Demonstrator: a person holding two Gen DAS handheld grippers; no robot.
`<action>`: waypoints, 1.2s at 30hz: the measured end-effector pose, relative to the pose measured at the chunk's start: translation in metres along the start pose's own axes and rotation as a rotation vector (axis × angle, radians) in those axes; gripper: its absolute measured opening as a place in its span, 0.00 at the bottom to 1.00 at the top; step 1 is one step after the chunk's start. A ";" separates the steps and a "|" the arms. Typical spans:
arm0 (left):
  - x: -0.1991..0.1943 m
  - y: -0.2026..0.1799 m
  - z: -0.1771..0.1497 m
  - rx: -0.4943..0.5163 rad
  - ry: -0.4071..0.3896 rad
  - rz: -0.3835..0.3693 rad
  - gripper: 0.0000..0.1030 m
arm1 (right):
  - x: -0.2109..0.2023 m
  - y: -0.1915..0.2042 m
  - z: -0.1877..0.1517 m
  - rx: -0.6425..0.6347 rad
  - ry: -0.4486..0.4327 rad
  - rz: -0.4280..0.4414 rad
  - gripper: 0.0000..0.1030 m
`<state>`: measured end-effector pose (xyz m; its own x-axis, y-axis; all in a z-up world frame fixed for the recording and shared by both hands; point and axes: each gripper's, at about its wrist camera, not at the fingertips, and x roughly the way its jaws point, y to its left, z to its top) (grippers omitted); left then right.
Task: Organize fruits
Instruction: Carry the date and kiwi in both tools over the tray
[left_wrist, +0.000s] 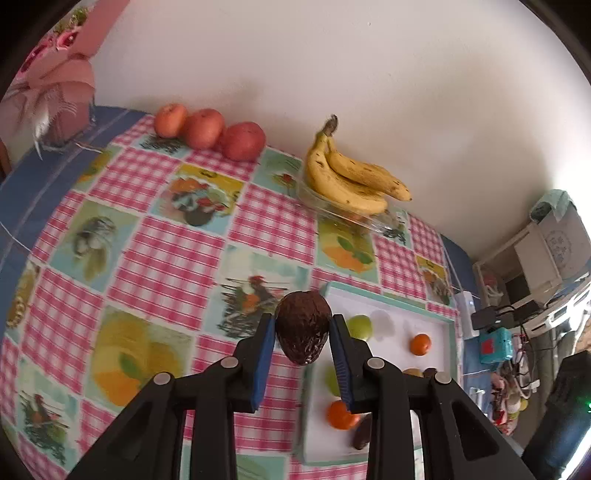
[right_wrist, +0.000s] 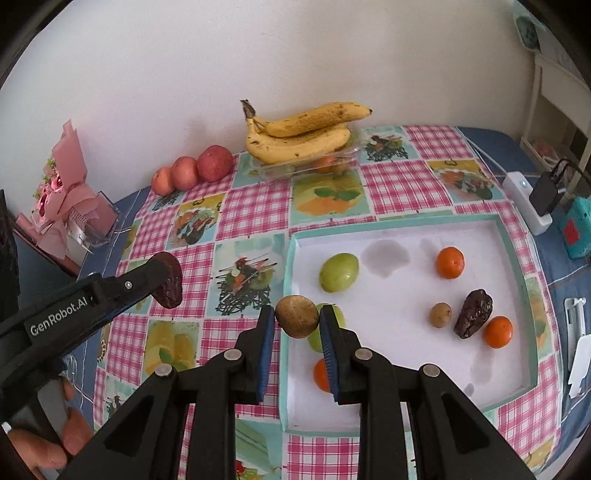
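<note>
One wrinkled dark fruit (left_wrist: 303, 326) clamped by left gripper (left_wrist: 303, 332); one brown fruit (right_wrist: 297, 315) by right gripper (right_wrist: 297, 321). Three apples (right_wrist: 192, 168) counted at table's (right_wrist: 255, 206) far edge.

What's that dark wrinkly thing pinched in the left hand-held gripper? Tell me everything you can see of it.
The dark wrinkled fruit is brown-black and egg-shaped, with a rough, shrivelled, slightly glossy skin, much like the one lying in the white tray. It is clamped between the blue pads of the left hand-held gripper, one pad on each side, broad end up. It hangs in the air above the checked tablecloth, beside the tray's edge, touching nothing else.
</note>
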<state>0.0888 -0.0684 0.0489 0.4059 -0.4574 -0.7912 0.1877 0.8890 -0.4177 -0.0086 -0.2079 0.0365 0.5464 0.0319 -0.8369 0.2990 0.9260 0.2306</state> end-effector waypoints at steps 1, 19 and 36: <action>0.002 -0.002 0.000 -0.001 0.002 -0.002 0.31 | 0.002 -0.004 0.001 0.009 0.006 0.000 0.25; 0.060 -0.076 -0.013 0.150 0.070 -0.024 0.31 | 0.009 -0.092 0.025 0.133 -0.019 -0.185 0.25; 0.091 -0.117 -0.046 0.320 0.107 -0.098 0.31 | 0.017 -0.177 0.016 0.377 -0.091 -0.221 0.25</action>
<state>0.0630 -0.2153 0.0056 0.2789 -0.5255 -0.8038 0.4987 0.7945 -0.3464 -0.0392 -0.3769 -0.0108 0.4986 -0.2004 -0.8434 0.6715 0.7046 0.2296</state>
